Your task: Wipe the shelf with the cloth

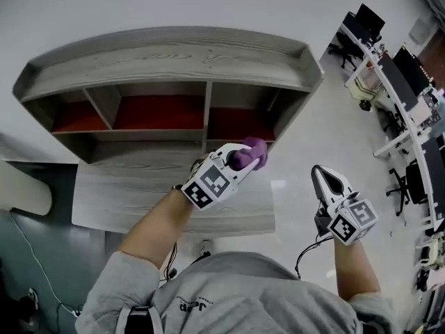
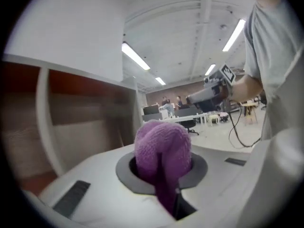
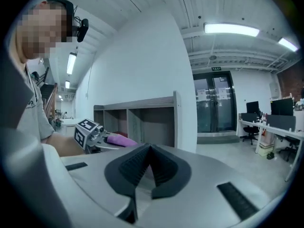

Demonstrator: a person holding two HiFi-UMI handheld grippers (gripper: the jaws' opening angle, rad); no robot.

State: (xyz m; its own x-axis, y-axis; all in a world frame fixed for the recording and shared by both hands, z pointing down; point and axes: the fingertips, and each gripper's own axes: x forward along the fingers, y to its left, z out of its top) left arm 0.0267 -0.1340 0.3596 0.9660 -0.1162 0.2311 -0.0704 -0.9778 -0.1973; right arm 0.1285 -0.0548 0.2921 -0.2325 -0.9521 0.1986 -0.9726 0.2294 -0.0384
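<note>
A grey wooden shelf unit with red-backed compartments stands against the white wall. My left gripper is shut on a bunched purple cloth, held in front of the right compartment, above the lower ledge. In the left gripper view the cloth bulges out between the jaws, with the shelf's side panel just behind. My right gripper hangs off to the right over the floor, jaws shut and empty. The right gripper view shows the cloth and shelf from the side.
A low grey bench or board lies in front of the shelf at my feet. Office desks, monitors and chairs line the right side. A dark mat and cables lie at lower left. Glass doors stand behind the shelf's end.
</note>
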